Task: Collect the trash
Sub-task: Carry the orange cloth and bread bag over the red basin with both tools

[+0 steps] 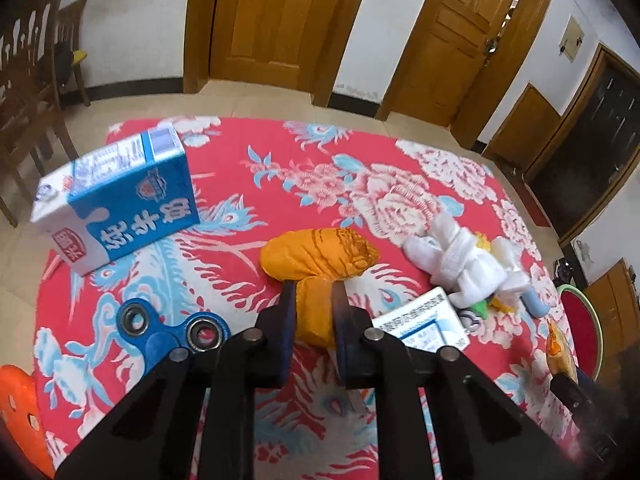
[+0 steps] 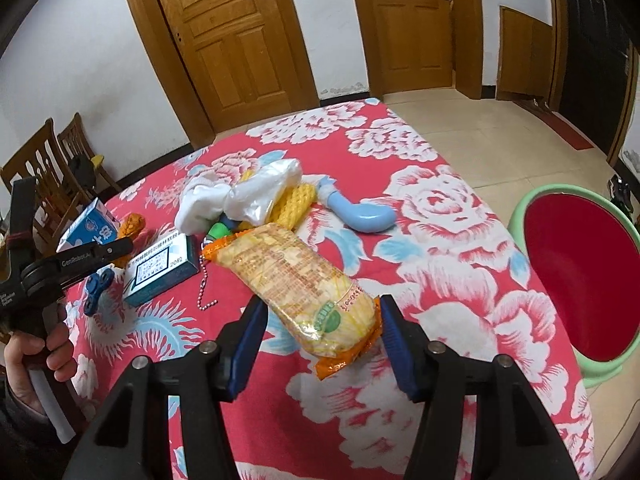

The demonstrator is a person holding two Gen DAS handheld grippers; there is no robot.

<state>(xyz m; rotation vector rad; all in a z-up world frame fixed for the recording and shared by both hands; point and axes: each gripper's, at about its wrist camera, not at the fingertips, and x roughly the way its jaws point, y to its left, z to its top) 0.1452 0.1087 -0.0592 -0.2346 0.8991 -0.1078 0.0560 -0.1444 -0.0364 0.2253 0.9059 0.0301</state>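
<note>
The left gripper is clamped on the soft orange wrapper at one end only, so it can slip out when lifted. The right gripper holds the cracker packet by its end, above the tablecloth; it can tilt and fall before the red bin

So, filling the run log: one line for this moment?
left gripper: shut on orange crumpled wrapper | right gripper: shut on yellow snack packet | red basin: beside table
</note>
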